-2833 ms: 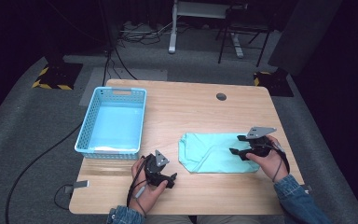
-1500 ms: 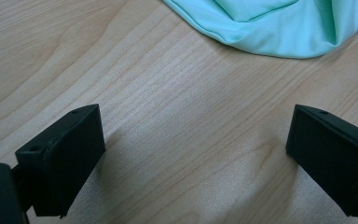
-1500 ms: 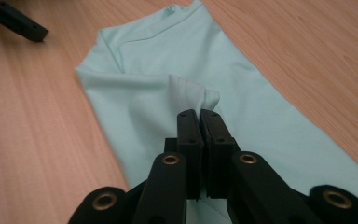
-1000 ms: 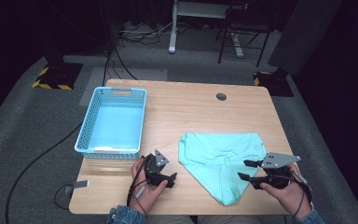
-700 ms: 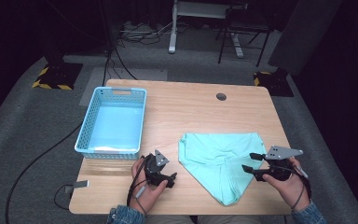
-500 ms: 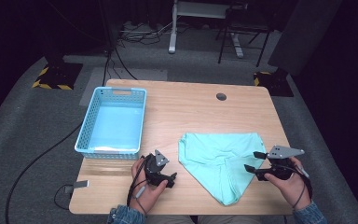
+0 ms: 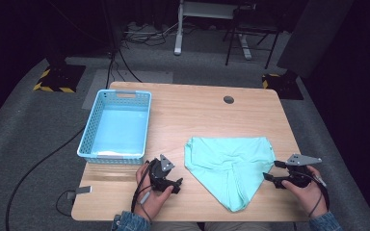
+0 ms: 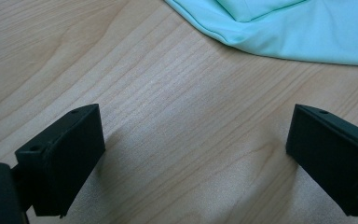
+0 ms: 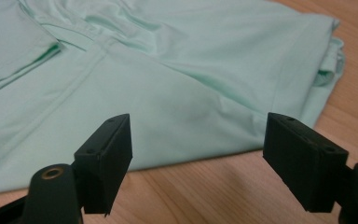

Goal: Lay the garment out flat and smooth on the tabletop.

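A mint-green cloth (image 7: 231, 166) lies partly unfolded on the wooden table (image 7: 183, 110), wide at the far side and narrowing to a point near the front edge. My right gripper (image 7: 270, 172) hovers just off the cloth's right edge; its jaws have just been opening and stand open with nothing between them, the cloth (image 9: 177, 88) spread beyond them. Left of the cloth my left gripper (image 7: 177, 185) rests low over bare wood, open and empty, with the cloth's edge (image 8: 279, 32) ahead of it.
A light blue plastic basket (image 7: 116, 126) stands at the table's left side. A round cable hole (image 7: 228, 99) sits near the far edge. Cables and stand legs lie on the dark floor beyond the table.
The right gripper has let go of the cloth, opened, and drifted left and down toward the cloth's right edge. The cloth lies still. The left gripper has not moved.
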Tool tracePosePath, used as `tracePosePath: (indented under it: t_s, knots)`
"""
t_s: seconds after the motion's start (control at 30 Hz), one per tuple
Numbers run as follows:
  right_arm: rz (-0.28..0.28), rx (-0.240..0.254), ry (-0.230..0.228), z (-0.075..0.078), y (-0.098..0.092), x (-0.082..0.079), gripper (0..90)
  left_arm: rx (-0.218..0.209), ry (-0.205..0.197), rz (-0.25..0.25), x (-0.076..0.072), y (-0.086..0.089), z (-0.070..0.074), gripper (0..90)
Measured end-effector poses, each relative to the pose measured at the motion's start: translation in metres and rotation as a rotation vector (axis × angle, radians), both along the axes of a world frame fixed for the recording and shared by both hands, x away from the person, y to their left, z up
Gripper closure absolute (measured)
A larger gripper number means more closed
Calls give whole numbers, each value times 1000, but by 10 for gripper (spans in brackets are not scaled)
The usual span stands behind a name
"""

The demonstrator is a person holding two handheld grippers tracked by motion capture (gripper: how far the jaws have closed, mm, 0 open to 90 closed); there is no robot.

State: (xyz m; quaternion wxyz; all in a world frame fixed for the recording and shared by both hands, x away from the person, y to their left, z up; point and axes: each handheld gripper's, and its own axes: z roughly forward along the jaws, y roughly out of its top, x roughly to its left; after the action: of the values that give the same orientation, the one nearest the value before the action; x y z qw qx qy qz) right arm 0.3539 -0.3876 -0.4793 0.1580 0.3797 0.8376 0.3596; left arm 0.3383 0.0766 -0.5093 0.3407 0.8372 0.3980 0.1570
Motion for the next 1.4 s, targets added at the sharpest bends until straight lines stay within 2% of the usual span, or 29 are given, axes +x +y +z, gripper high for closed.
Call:
tracePosePath:
  t_s: [0.23,0.4,0.67,0.77,0.83,0.97,1.07,1.23,1.33,1.4]
  knots:
    - [-48,-27,33,-20,-18,-1,212,1,0,0,0,0,0,41]
    - [-73,-1,-22,-27,-26,-3,154,2,2,4,0,0,0,41]
    - [-80,-3,-23,-28,-27,-4,137,3,0,17,-1,-1,0,47]
    - [-88,4,-23,-27,-26,-5,188,-23,-16,23,-2,-1,3,118]
    - [-83,5,-25,-26,-25,-7,252,-15,-29,19,-2,-3,7,110]
    - [-81,4,-31,-24,-25,-6,255,-33,-31,15,-2,-5,13,109]
    - [-73,2,-44,-17,-22,-5,255,-30,-34,9,1,-10,16,107]
    - [-40,1,-65,-7,-10,5,247,-42,-35,-12,12,-26,18,106]
    - [-13,1,-61,-8,1,14,244,-42,-26,-28,21,-38,16,107]
    - [6,0,-50,-11,8,19,243,-23,-17,-34,27,-44,12,111]
